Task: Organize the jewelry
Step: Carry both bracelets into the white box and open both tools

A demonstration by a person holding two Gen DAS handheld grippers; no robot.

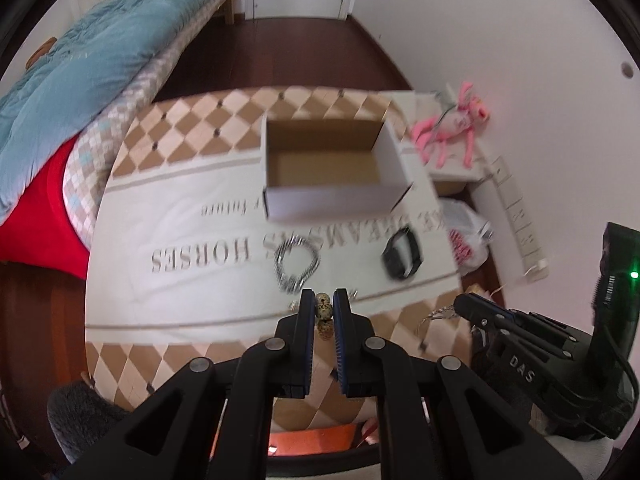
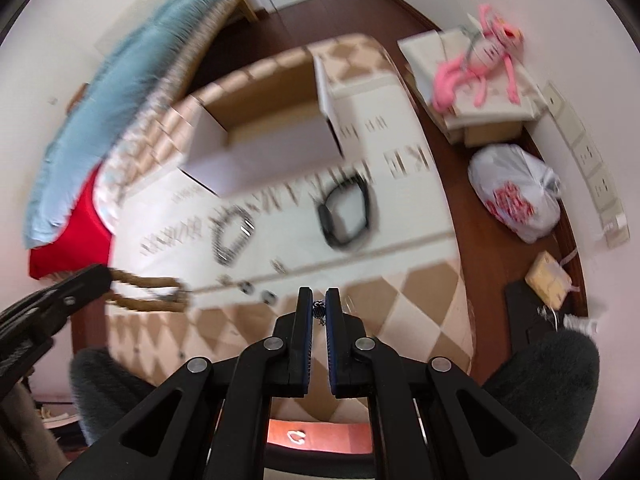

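My left gripper is shut on a bracelet of speckled beige beads, lifted above the table's near edge. The right wrist view shows that bracelet hanging as a brown loop from the left gripper. My right gripper is shut on a small dark beaded piece. A silvery chain hangs from the right gripper in the left wrist view. An open cardboard box stands on the table. In front of it lie a black-and-white bead bracelet and a black watch.
Small earrings lie on the printed tablecloth. Right of the table are a pink plush toy on a low stand, a plastic bag and a power strip. A bed with a blue quilt stands to the left.
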